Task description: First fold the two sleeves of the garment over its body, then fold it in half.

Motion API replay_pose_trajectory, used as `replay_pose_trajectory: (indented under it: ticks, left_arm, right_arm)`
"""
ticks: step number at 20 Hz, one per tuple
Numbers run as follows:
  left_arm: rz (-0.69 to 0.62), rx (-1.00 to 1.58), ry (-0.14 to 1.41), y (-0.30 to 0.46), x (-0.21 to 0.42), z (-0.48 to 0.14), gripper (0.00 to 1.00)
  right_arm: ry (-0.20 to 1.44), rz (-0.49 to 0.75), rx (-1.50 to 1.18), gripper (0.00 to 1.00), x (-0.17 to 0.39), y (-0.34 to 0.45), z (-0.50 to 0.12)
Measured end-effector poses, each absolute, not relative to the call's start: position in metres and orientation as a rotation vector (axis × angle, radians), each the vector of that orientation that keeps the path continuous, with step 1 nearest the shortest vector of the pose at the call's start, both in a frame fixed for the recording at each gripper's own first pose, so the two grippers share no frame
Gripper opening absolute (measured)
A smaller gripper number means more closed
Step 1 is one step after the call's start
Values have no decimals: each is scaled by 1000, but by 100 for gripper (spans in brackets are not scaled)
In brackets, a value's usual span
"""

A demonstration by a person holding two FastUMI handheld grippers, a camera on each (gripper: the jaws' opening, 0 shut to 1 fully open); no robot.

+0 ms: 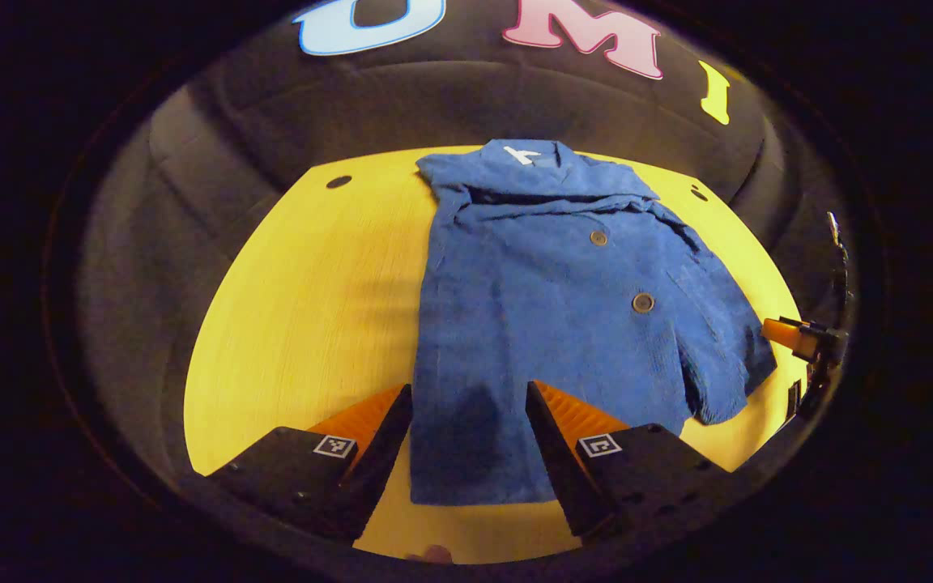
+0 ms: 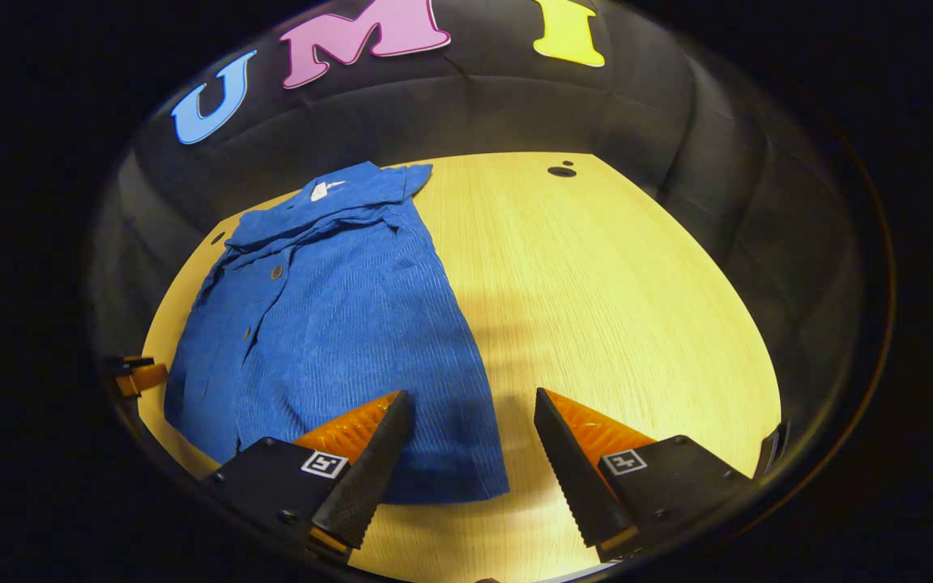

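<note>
Blue buttoned shirt [image 1: 547,324] flat on the wooden worktop [image 1: 313,308], collar at the far end, hem nearest, left gripper [image 1: 469,441] and right gripper [image 2: 473,453] jaws spread, holding nothing

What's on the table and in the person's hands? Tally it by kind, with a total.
Blue garment: 1
Buttons showing on the garment: 2, upper and lower
Hand-held gripper: 2, left hand-held gripper and right hand-held gripper, both open above the table
Wooden table: 1
Total: 6
</note>
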State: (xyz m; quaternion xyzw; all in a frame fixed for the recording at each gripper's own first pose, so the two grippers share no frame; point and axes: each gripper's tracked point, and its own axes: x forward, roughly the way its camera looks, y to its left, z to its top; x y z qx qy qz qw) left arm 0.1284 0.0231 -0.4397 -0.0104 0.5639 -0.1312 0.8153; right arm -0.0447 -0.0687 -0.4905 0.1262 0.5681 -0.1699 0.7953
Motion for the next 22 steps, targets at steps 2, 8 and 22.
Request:
replay_pose_trajectory:
  ticks: [2, 8, 22]
  left_arm:
    - [-262, -49, 1269, 33, 107, -453, 83]
    - [-231, -61, 1321, 35, 87, -466, 83]
    - [-300, -18, 1273, -34, 76, -454, 6]
  right_arm:
    - [1253, -361, 309, 98, -50, -60, -494]
    - [1339, -317, 264, 98, -71, -43, -504]
    - [1401, -240, 315, 1, -62, -30, -508]
